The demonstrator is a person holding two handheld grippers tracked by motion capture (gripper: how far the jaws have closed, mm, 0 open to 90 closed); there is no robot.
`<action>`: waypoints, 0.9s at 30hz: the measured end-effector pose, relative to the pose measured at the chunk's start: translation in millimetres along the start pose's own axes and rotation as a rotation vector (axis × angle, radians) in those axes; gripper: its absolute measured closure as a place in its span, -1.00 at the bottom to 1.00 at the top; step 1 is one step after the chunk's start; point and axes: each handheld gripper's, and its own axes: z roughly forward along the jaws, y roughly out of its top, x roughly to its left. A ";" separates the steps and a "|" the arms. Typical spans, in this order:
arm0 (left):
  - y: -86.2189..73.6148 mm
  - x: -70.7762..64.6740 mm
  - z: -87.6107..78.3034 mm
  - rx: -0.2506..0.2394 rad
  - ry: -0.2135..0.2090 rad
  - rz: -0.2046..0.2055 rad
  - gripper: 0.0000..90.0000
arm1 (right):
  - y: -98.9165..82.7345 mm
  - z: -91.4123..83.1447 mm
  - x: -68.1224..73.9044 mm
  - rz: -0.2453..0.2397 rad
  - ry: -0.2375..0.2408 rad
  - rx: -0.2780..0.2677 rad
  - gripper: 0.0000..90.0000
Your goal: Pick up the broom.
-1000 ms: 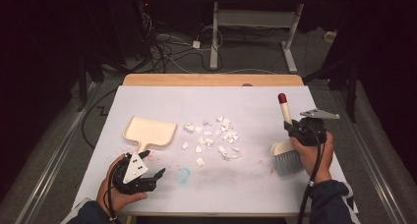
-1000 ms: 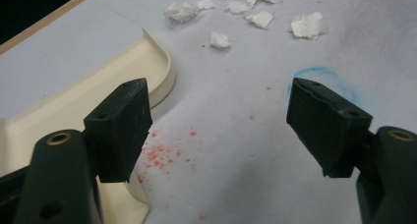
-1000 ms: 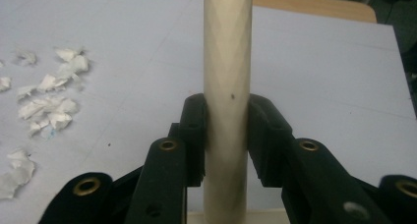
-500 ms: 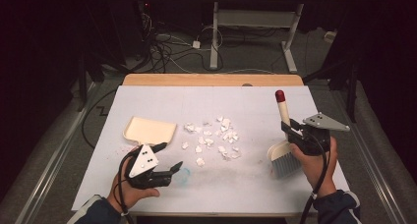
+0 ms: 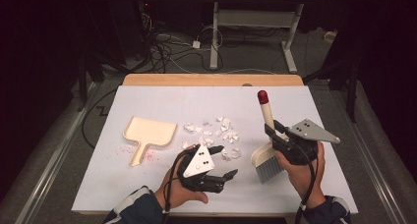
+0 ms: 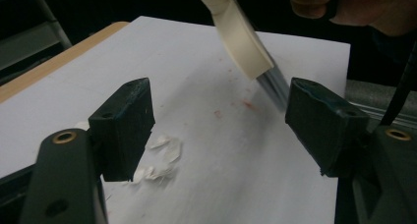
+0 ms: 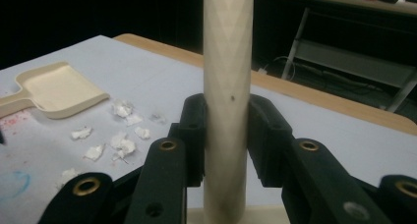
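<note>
A cream brush with a red tip (image 5: pixel 268 117) stands nearly upright at the table's right, its grey bristles low over the white sheet. My right gripper (image 5: pixel 276 135) is shut on its handle (image 7: pixel 227 62), the pads pressing both sides. My left gripper (image 5: pixel 227 179) hovers near the front middle, pointing right toward the brush head (image 6: pixel 241 37); its jaws stand open with nothing between them. Several white paper scraps (image 5: pixel 221 135) lie in the middle, just beyond the left gripper. A cream dustpan (image 5: pixel 147 133) lies flat to the left of the scraps.
Pink specks (image 5: pixel 140 150) stain the white sheet by the dustpan's handle. The wooden table edge (image 5: pixel 211 80) shows along the back. Desk legs and cables (image 5: pixel 196 42) lie on the dark floor behind.
My left hand has moved right and up from the front left corner to the front middle. The right hand has carried the brush a little to the left and nearer.
</note>
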 end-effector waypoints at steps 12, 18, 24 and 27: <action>8.4 -3.0 40.4 -0.027 -0.071 -0.107 -0.14 | 5.4 -7.3 25.2 -0.028 0.028 -0.052 0.58; 8.9 -2.1 46.3 -0.056 -0.113 -0.124 0.13 | 7.8 -12.1 40.5 -0.058 0.054 -0.078 0.58; 7.0 2.1 44.5 -0.045 -0.103 -0.124 0.33 | 9.3 -17.1 47.3 -0.061 0.042 -0.112 0.57; 7.0 5.7 40.7 -0.036 -0.070 -0.113 0.39 | 9.8 -19.4 47.7 -0.043 0.045 -0.129 0.57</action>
